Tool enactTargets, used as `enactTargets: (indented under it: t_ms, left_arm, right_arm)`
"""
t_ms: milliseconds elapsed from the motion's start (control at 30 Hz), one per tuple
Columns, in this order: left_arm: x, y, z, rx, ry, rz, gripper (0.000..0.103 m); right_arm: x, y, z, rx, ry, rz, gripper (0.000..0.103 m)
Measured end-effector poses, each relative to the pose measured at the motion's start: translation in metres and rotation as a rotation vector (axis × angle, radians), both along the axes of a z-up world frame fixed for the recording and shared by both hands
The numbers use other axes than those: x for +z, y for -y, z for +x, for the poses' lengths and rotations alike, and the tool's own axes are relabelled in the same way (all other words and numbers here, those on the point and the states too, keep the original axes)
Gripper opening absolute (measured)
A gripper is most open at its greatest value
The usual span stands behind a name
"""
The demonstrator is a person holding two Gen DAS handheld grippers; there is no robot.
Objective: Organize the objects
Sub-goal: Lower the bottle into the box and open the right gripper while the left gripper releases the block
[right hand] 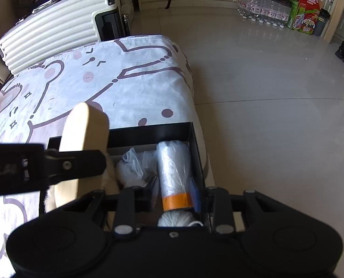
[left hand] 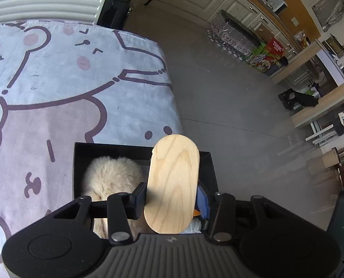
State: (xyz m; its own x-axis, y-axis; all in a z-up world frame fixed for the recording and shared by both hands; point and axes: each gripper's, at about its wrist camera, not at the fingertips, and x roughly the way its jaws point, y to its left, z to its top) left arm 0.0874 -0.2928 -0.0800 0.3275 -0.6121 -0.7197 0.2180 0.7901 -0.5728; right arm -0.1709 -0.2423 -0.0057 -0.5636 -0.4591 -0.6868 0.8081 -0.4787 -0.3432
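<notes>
A black open box (left hand: 75, 162) sits at the near right corner of a table with a bear-print cloth (left hand: 56, 81). My left gripper (left hand: 172, 199) is shut on an oval wooden board (left hand: 172, 183), held upright over the box. A cream fluffy item (left hand: 112, 178) lies in the box's left part. In the right wrist view my right gripper (right hand: 175, 195) is shut on a roll of clear plastic bags with an orange band (right hand: 173, 169), inside the box (right hand: 148, 131) at its right side. A crumpled clear bag (right hand: 134, 164) lies beside the roll. The wooden board (right hand: 83, 127) and the left gripper's body show at the left.
A cream ribbed suitcase (right hand: 56, 25) stands behind the table. The tiled floor (right hand: 276, 92) lies to the right, with packs of water bottles (right hand: 262, 7) and colourful cartons (right hand: 306, 11) by the far cabinets. Wooden shelves (left hand: 310, 106) stand at the right.
</notes>
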Motion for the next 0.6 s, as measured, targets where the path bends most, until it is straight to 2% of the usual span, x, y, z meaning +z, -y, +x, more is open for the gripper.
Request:
enactTargets:
  t_ms: [400,433,533,600]
  left_arm:
    - [-0.031,0.022,0.002,0.051,-0.126,-0.042,0.046]
    - [-0.034,0.022,0.003,0.049,-0.136,-0.051,0.048]
    - [-0.037,0.021,0.004,0.063,-0.152,-0.051,0.064]
    - [-0.033,0.017,0.005,0.072,-0.134,-0.053,0.065]
  right_arm:
    - [0.001,-0.013,-0.005,0.009,0.006,0.042,0.024]
    - [0.0,-0.013,-0.004,0.012,0.005,0.044,0.024]
    - [0.0,-0.013,-0.004,0.017,0.005,0.05,0.025]
    - [0.0,-0.013,-0.004,0.017,0.007,0.049,0.025]
